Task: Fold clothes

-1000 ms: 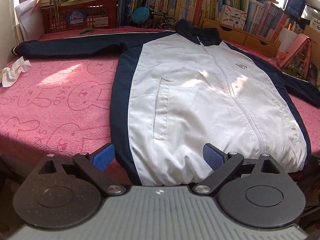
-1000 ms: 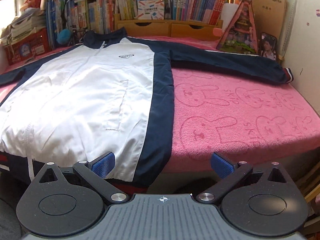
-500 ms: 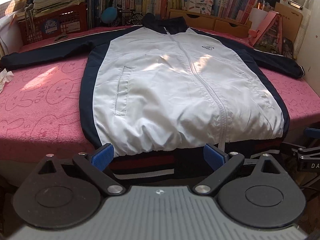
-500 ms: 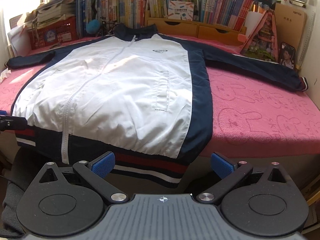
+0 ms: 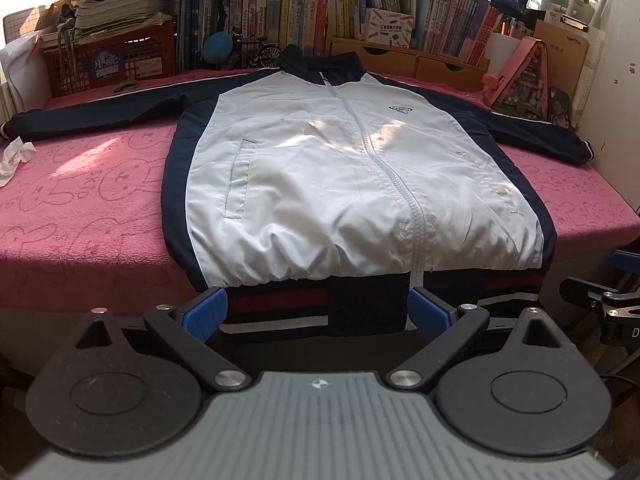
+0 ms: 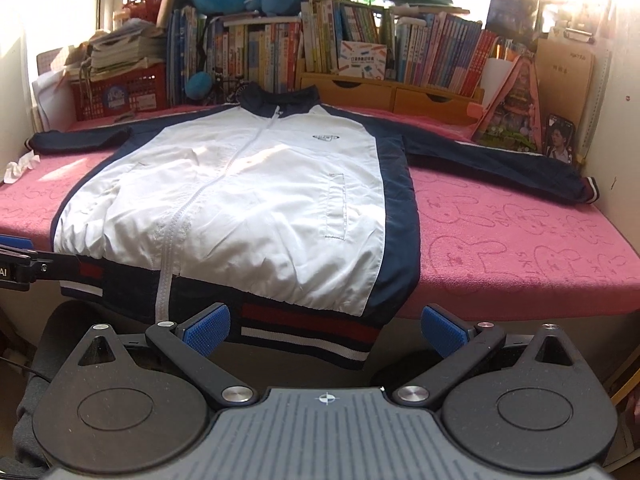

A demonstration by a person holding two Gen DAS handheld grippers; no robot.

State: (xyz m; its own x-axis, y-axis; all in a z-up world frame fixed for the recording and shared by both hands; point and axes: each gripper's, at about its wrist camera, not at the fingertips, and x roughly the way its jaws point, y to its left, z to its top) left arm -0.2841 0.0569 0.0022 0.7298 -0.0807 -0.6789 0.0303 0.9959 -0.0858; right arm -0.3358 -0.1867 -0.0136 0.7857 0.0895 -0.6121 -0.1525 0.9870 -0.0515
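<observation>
**A:** Jacket [image 5: 360,184] first: it lies face up and zipped on the pink blanket [image 5: 88,216], straight ahead of both grippers, collar at the far end by the bookshelf [image 6: 360,52]. Why spread like that?

**B:** My guess is that it is laid out ready for folding. Going from left to right: beyond the left gripper's left finger the left sleeve [image 5: 100,114] stretches out flat, a crumpled tissue [image 5: 14,158] near its cuff. Then comes the white front with the zip [image 5: 394,184] down the middle. Off to the right, the right sleeve [image 6: 500,158] runs towards the wall. No fold shows anywhere, so I judge the task has barely begun.

**A:** And the striped hem [image 5: 276,308]?

**B:** It hangs over the near edge of the blanket, which puts it closest to the fingers. That looks the easiest place to take hold.

**A:** What is the left gripper [image 5: 318,310] doing?

**B:** Its jaws are spread wide, the blue pads [image 5: 206,307] framing the hem's left half without touching it, as far as I can tell. It holds nothing.

**A:** The right gripper [image 6: 326,330]?

**B:** The same: jaws wide apart, empty, level with the hem's right corner. Its left pad sits just before the stripes, while its right pad is out past the jacket's edge, in front of bare blanket. It also appears at the right edge of the left camera's view.
</observation>
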